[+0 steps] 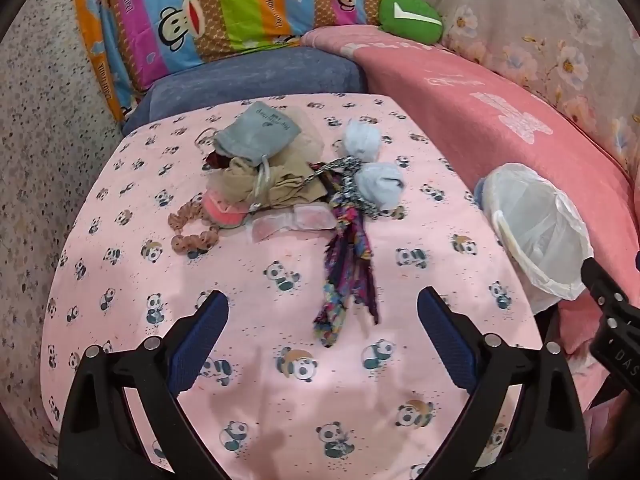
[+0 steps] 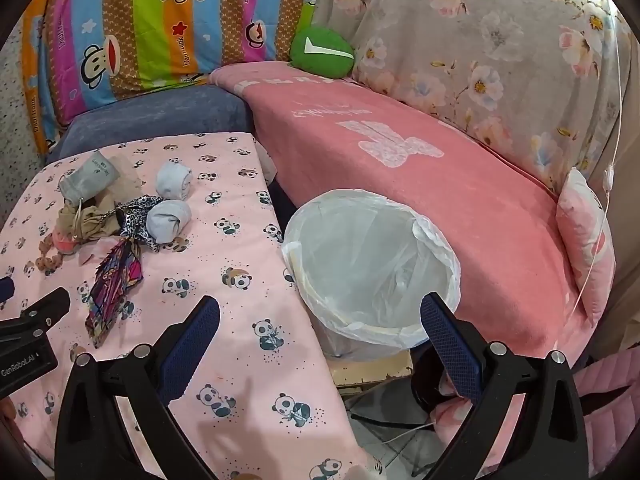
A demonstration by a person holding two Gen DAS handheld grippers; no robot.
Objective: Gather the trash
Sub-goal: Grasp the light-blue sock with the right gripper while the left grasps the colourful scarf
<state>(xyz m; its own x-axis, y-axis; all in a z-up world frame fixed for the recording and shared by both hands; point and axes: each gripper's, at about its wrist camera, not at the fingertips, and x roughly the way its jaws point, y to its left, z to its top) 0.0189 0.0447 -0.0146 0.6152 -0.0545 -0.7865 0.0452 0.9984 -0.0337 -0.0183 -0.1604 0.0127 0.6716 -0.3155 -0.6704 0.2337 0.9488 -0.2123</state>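
1. The left gripper fills the bottom of its own view, its blue-padded fingers spread wide with nothing between them, hovering above the panda-print surface.
2. The right gripper sits likewise at the bottom of its view, fingers wide apart and holding nothing; one finger is over the surface edge, the other over the bin's near rim.
3. Just beyond the left gripper lies a multicoloured patterned cloth strip, running up toward the centre of the frame.
4. Farther on, a heap of trash sits in the upper middle of the left view: a grey pouch, tan crumpled fabric, a beaded ring and two pale-blue rolled bundles.
5. The bin, lined with a white plastic bag, stands just beside the surface's right edge, in the centre of the right view; only the liner shows inside.
6. Behind it stretches a pink blanket, with a green cushion at the upper middle.
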